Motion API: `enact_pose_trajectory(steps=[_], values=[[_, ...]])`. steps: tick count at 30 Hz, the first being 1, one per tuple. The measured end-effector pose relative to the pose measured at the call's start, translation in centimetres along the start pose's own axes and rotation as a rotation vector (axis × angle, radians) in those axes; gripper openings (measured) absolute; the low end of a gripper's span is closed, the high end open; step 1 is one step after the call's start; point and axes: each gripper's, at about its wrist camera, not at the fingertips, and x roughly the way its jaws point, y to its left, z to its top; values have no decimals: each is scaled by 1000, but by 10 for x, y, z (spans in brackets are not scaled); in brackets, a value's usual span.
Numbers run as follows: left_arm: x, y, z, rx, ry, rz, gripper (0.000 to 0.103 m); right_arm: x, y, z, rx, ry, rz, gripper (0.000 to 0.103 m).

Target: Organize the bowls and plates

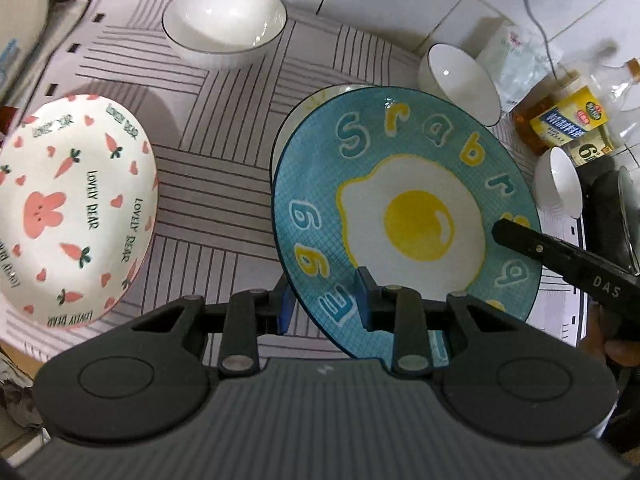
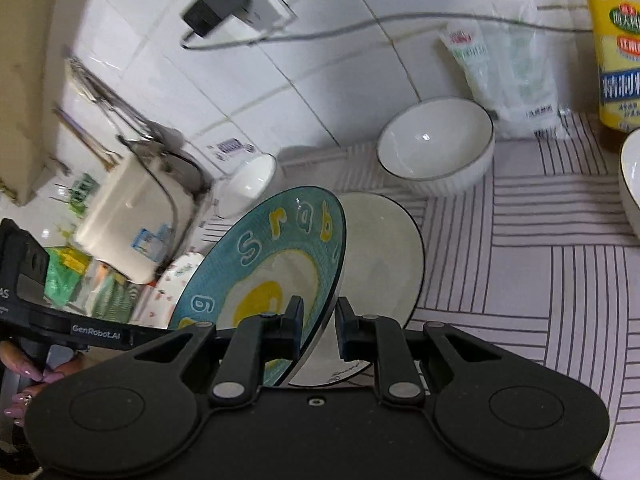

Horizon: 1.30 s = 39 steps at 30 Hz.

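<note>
— While both grippers carry that blue egg plate tilted above the striped mat, which step would you call it?

— Mid-carry, I'd say. The left gripper pinches the near rim between its blue pads, and the right gripper nips the opposite rim, jaws almost pressed together on it.

— Where is it headed?

— Hard to say for sure. A plain white plate lies on the mat right under it. The carrot plate sits well apart to the left, and three white bowls stand along the tiled wall.

— So the next move?

— Probably level the plate over a stack, lower it until it's seated, then spread both pairs of jaws together so neither side drops first.
</note>
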Motion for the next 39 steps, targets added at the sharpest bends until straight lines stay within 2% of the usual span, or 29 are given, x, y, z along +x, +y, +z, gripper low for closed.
enact_pose_trajectory(steps=[7, 11, 15, 21, 29, 33, 36, 39], values=[[28, 7, 17, 12, 67, -15, 29, 28, -3, 6, 38, 47, -97, 21], [30, 1, 23, 41, 81, -2, 29, 37, -10, 11, 78, 57, -109, 21], [34, 0, 26, 38, 90, 14, 29, 45, -7, 13, 29, 81, -149, 21], [39, 1, 34, 14, 99, 29, 29, 56, 0, 19, 21, 92, -189, 21], [50, 2, 32, -39, 126, 52, 29, 70, 21, 21, -112, 175, -307, 29], [54, -2, 30, -59, 135, 77, 29, 77, 39, 20, -234, 219, -404, 34], [57, -5, 29, -74, 137, 96, 29, 81, 48, 14, -338, 207, -471, 36], [58, -7, 27, -85, 131, 111, 29, 80, 46, 10, -373, 177, -481, 36]])
